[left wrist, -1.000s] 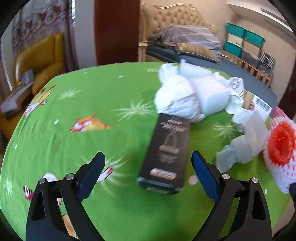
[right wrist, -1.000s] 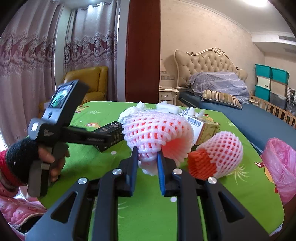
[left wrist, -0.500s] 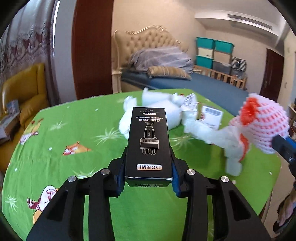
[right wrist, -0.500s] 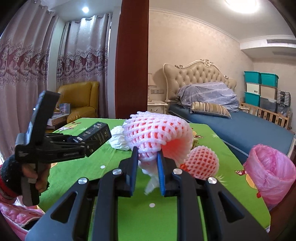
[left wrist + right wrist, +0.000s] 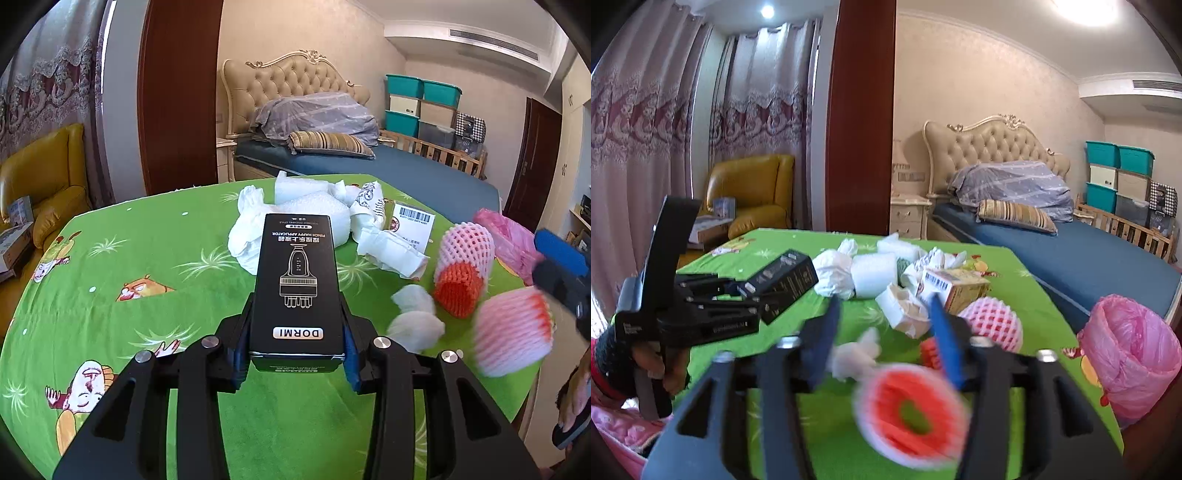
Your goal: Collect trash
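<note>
Left wrist view: our left gripper [image 5: 295, 363] pinches the black box [image 5: 297, 288] above the green table [image 5: 110, 295]. Our right gripper [image 5: 882, 321] has just been opening, spread, foam net [image 5: 910, 410] loose below. We should carry the box level to the pink bag [image 5: 1130, 365], far right

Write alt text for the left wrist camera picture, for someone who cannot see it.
The left tongs clamp a black box above a green cartoon tablecloth. Behind lie white wrappings; to the right are foam fruit nets and a pink bag.
</note>
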### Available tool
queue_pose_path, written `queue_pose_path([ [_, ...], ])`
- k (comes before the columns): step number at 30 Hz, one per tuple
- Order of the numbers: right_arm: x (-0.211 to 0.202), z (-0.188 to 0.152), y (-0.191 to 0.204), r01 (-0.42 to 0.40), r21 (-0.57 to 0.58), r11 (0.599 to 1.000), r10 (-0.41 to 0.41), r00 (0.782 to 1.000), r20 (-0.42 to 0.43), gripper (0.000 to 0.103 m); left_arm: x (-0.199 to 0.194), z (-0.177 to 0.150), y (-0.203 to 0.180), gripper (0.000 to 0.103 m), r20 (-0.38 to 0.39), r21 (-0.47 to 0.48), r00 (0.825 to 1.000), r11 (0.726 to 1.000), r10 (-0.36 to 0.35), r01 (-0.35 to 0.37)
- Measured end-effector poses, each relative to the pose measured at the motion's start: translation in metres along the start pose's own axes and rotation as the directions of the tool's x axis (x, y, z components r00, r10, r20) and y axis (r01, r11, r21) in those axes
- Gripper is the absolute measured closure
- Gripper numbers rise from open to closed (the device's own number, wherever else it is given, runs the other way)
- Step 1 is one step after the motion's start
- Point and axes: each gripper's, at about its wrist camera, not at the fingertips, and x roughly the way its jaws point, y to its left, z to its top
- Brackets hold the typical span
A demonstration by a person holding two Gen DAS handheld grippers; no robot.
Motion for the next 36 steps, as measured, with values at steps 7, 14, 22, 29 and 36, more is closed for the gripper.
queue_pose_path([
  [7,-0.001,-0.037,-0.018,0.061,0.005,0.998,-0.06,0.992,-0.111,0.035,0.002,-0.009,0.006,0.065,-0.016,-0.001,1.0,1.0,0.002,-0.002],
  [14,0.0,-0.076,-0.045,0.077,0.031,0.997,-0.073,0.992,-0.107,0.032,0.008,-0.011,0.001,0.065,-0.031,0.0,0.999,1.0,-0.012,0.012],
  [22,0.007,-0.075,-0.051,0.074,0.031,0.997,-0.071,0.992,-0.103,0.033,0.011,-0.011,0.002,0.065,-0.047,0.005,0.999,1.0,-0.02,0.02],
  [29,0.0,-0.057,-0.054,0.072,-0.004,0.997,-0.072,0.994,-0.081,0.032,0.014,-0.013,-0.006,0.065,-0.057,0.047,0.998,0.999,-0.002,0.005],
  [36,0.001,-0.055,-0.078,0.028,0.102,0.994,-0.023,0.999,-0.049,0.031,0.015,-0.013,-0.006,0.065,-0.058,0.047,0.998,0.999,-0.002,0.005],
])
